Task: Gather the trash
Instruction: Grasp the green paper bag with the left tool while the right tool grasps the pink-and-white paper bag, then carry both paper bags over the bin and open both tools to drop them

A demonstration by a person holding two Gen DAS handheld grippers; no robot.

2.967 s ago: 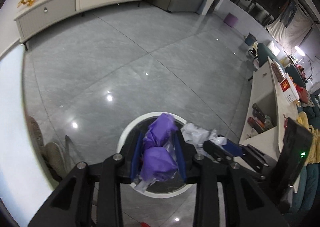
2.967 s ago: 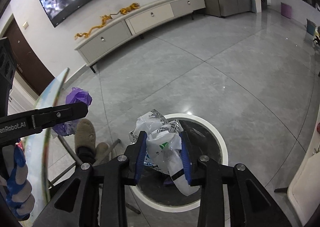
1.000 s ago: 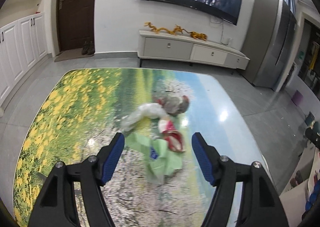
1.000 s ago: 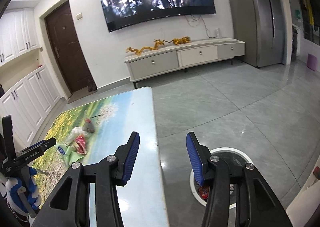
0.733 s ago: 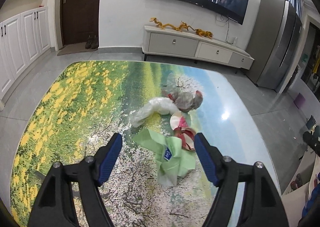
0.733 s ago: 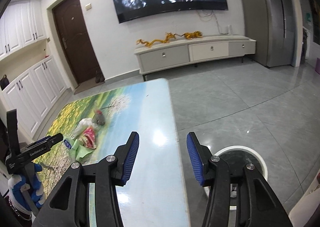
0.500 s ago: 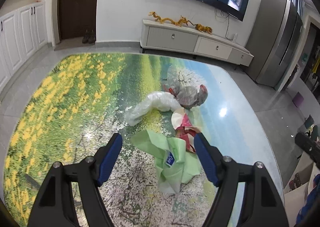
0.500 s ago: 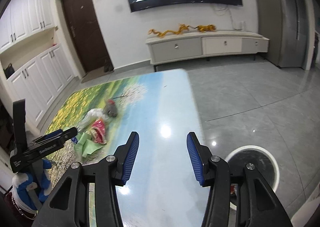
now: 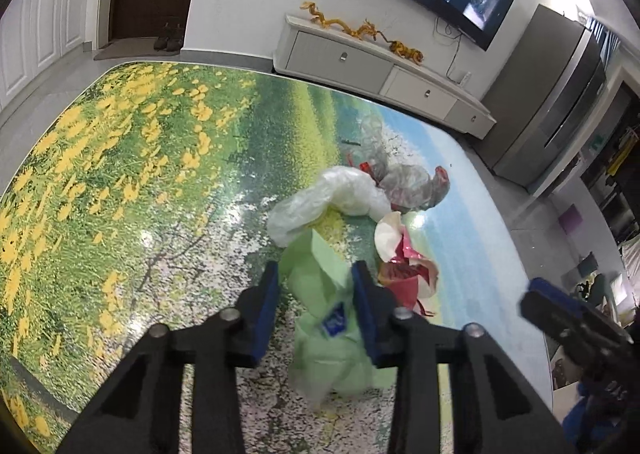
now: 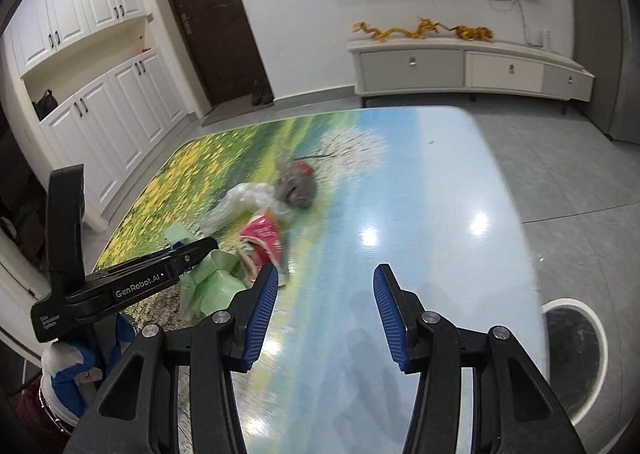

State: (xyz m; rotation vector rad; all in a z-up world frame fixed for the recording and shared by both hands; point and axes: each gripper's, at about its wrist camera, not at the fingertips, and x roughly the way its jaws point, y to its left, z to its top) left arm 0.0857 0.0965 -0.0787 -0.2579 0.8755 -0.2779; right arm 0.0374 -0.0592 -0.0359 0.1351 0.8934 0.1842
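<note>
Trash lies on the flower-print table [image 9: 120, 182]: a light green bag [image 9: 324, 310], a red-and-cream wrapper [image 9: 404, 270], a clear plastic bag [image 9: 332, 198] and a grey crumpled bag [image 9: 404, 178]. My left gripper [image 9: 316, 286] has its blue pads on both sides of the green bag, closing on it. My right gripper [image 10: 324, 290] is open and empty over the table's blue part, right of the pile. The right wrist view shows the left gripper [image 10: 188, 250] on the green bag [image 10: 208, 286], with the red wrapper [image 10: 262, 236] beside it.
A white-rimmed round trash bin [image 10: 576, 350] stands on the floor past the table's right edge. A low TV cabinet [image 10: 468, 70] and a dark door [image 10: 212, 22] are at the back. White cupboards [image 10: 100, 114] line the left wall.
Both grippers let their bags go into the bin and swung back to the table. The left gripper has come down around the green bag and narrowed; the right has moved nearer the pile.
</note>
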